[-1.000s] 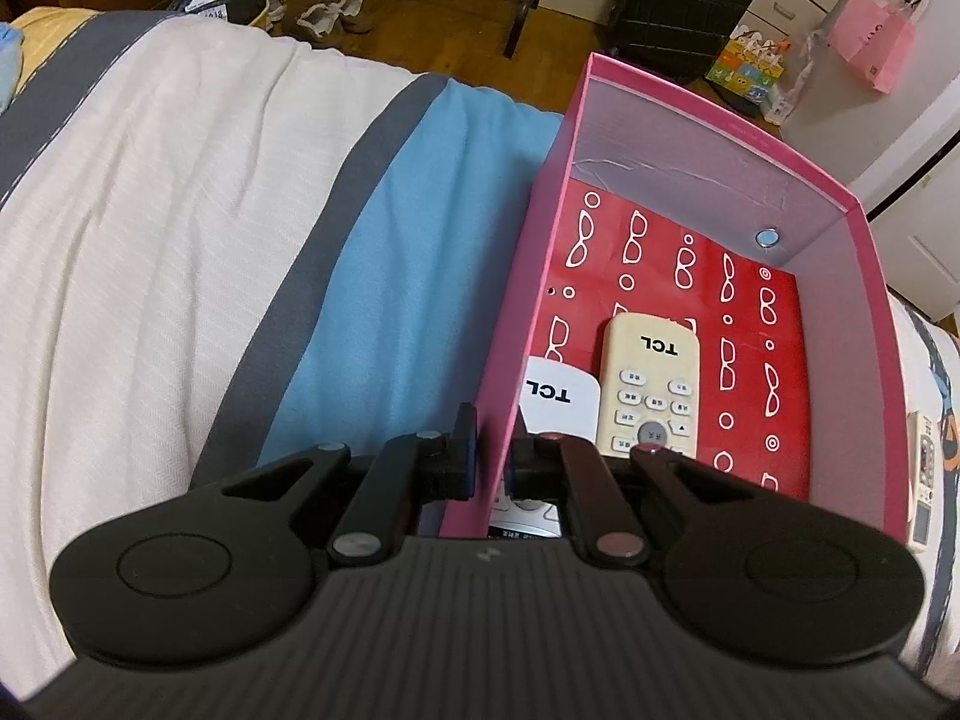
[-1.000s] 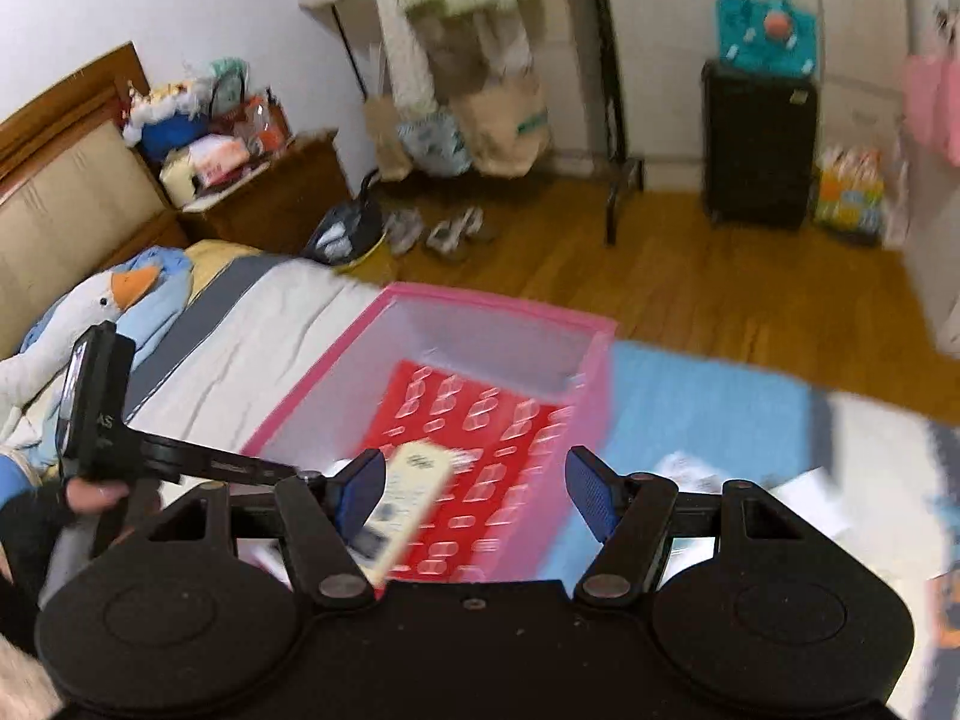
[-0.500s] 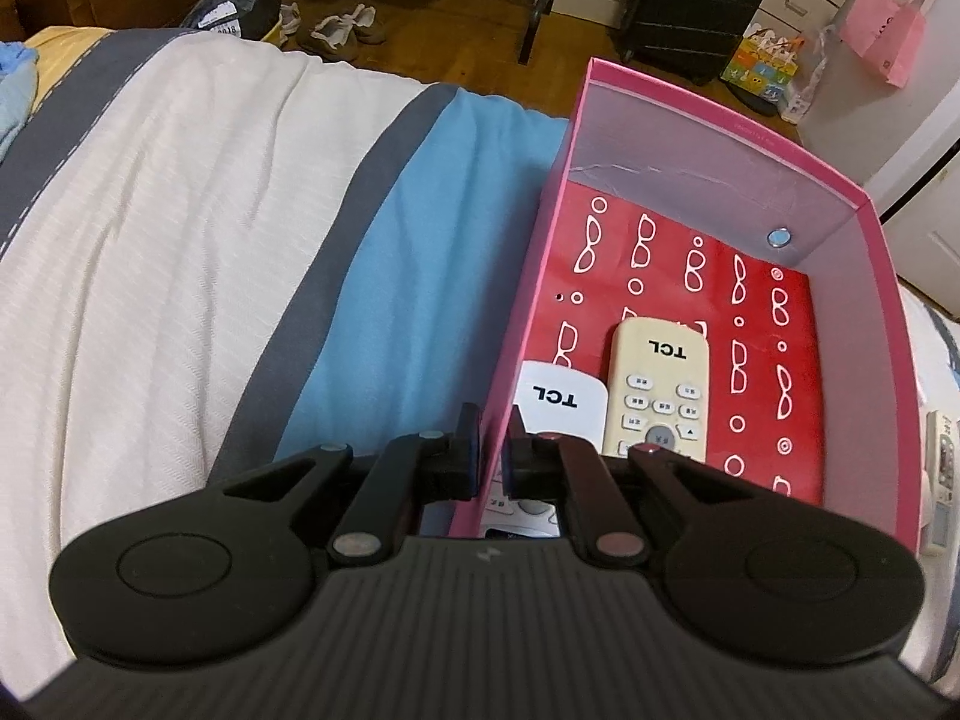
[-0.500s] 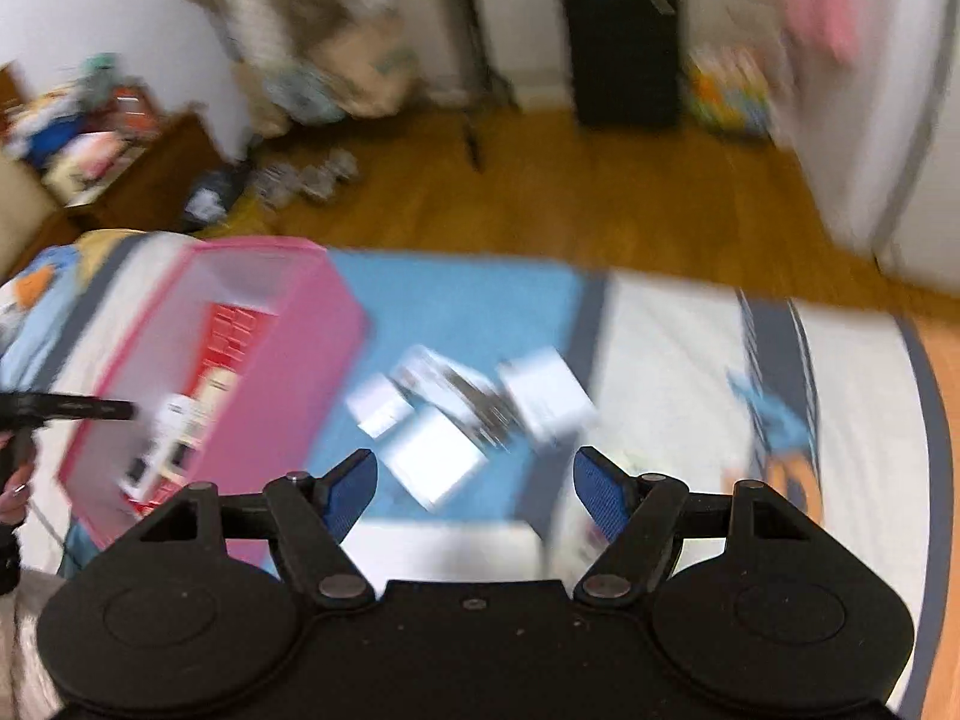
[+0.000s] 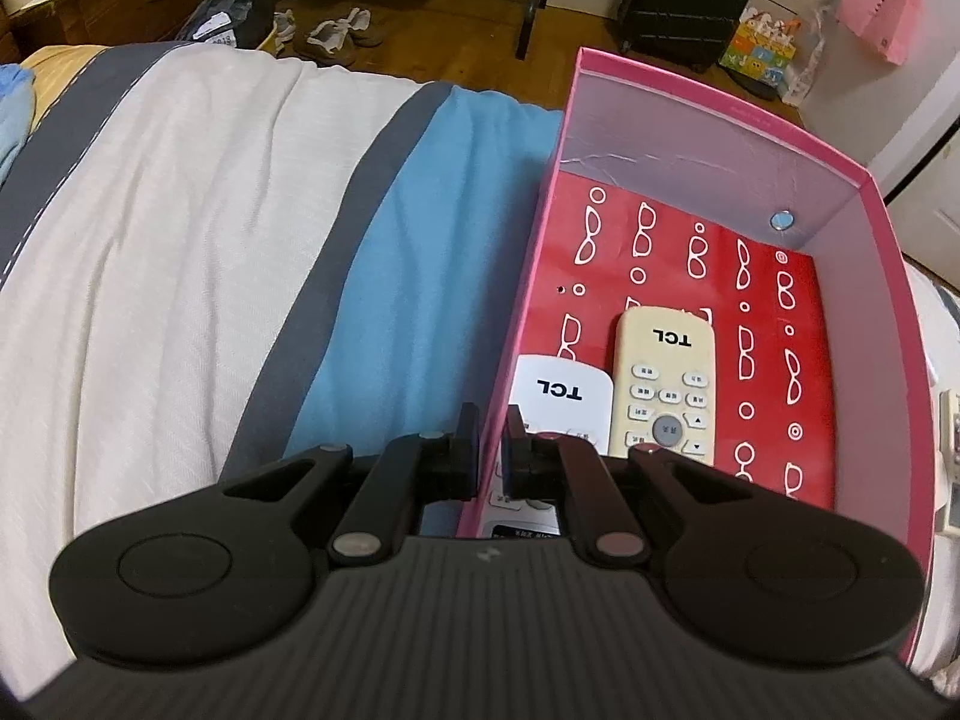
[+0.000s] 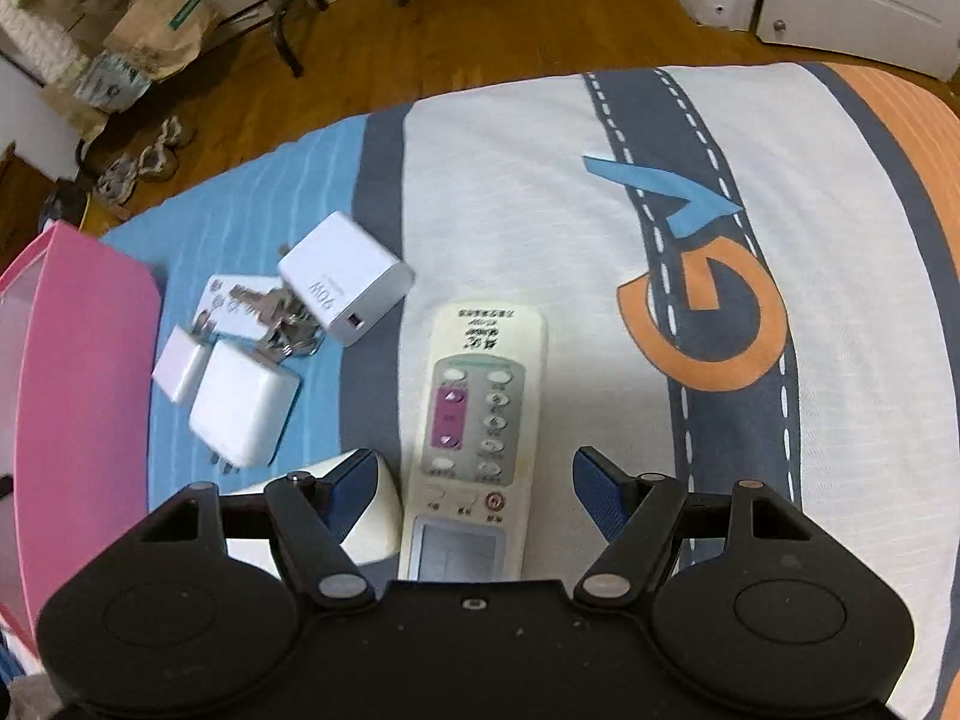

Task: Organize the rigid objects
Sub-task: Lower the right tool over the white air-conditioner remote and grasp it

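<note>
Swinging away from the pink box (image 6: pixel 78 396), the right gripper (image 6: pixel 474 474) now hangs over a cream remote (image 6: pixel 477 426) on the bed (image 6: pixel 600 276), fingers wide, having just narrowed slightly, gripping nothing (chargers (image 6: pixel 288 348) lie just beside). Left gripper (image 5: pixel 489 441) pinches the box's wall; two remotes (image 5: pixel 630 384) lie inside.

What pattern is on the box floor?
White eyeglasses outlines and small circles on red, on the pink box floor; the left wrist view shows it best.
</note>
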`<state>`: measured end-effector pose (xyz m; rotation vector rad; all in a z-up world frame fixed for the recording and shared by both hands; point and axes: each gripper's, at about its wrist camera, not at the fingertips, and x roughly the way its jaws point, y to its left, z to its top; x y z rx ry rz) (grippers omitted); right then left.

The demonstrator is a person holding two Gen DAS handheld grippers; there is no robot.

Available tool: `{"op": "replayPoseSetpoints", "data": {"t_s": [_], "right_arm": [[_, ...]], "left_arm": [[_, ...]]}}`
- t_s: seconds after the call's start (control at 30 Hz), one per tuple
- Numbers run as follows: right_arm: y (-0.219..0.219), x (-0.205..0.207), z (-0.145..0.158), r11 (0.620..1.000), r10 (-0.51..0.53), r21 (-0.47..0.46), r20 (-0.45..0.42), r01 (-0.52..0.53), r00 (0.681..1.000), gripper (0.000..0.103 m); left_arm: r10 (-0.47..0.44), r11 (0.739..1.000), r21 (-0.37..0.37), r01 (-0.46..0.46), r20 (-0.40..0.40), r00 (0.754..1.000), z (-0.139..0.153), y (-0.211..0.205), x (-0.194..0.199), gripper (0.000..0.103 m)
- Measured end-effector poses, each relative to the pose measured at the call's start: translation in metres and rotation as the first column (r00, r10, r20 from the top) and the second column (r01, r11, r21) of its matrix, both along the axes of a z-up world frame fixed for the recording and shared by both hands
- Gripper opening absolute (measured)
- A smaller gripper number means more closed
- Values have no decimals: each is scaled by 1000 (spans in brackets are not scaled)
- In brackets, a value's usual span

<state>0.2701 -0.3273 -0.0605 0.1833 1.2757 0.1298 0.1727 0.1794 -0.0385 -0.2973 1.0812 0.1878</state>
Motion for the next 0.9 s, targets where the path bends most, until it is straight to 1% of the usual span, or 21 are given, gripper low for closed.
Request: {"op": "replayPoseSetpoints", "data": {"t_s": [0.03, 0.07, 0.13, 0.17, 0.23, 0.3, 0.4, 0.5, 0.57, 0.63, 0.7, 0.77, 0.83, 0.9], "right_arm": [[-2, 3, -3, 1000, -3, 8, -1, 3, 1000, 65], [-4, 5, -7, 1000, -7, 30, -12, 7, 1000, 54], [-9, 8, -11, 998, -26, 63, -24, 27, 999, 51], [-9, 10, -12, 998, -24, 56, -21, 25, 999, 50], [-6, 12, -14, 999, -11, 46, -14, 11, 1000, 50], [-4, 13, -17, 999, 2, 50, -11, -2, 1000, 56], [6, 13, -19, 999, 52, 9, 11, -52, 999, 58], [13, 18, -24, 996, 84, -27, 22, -83, 996, 61], [20, 17, -21, 991, 121, -68, 60, -117, 991, 60], [28, 12, -15, 980, 173, -115, 109, -161, 979, 60], [32, 11, -10, 976, 201, -118, 144, -184, 969, 60], [35, 13, -12, 971, 217, -130, 141, -199, 966, 60], [36, 17, -18, 971, 203, -151, 107, -186, 973, 61], [36, 16, -24, 967, 206, -167, 79, -190, 975, 67]], "left_arm": [[-2, 1000, 0, 2, -2, 1000, -1, 0, 1, 6], [-2, 1000, 0, 2, -5, 1000, -1, 0, 1, 6], [-4, 1000, 9, 4, -9, 1000, -2, -2, 3, 6], [-6, 1000, 16, 6, -11, 1000, -2, -3, 4, 6], [-5, 1000, 21, 6, -14, 1000, -3, -4, 5, 6], [-2, 1000, 19, 2, -18, 1000, -3, -4, 6, 6], [14, 1000, 9, -14, -21, 1000, -3, -3, 5, 7], [11, 1000, 23, -11, -19, 1000, -3, -5, 5, 7], [9, 1000, 26, -9, -16, 1000, -3, -5, 4, 7], [8, 1000, 27, -7, -14, 1000, -3, -6, 4, 7], [4, 999, 33, -4, -13, 1000, -2, -6, 3, 7], [2, 999, 35, -2, -11, 1000, -2, -6, 3, 7], [3, 999, 32, -3, -11, 1000, -2, -6, 3, 7], [7, 1000, 23, -7, -12, 1000, -2, -5, 3, 7]]}}
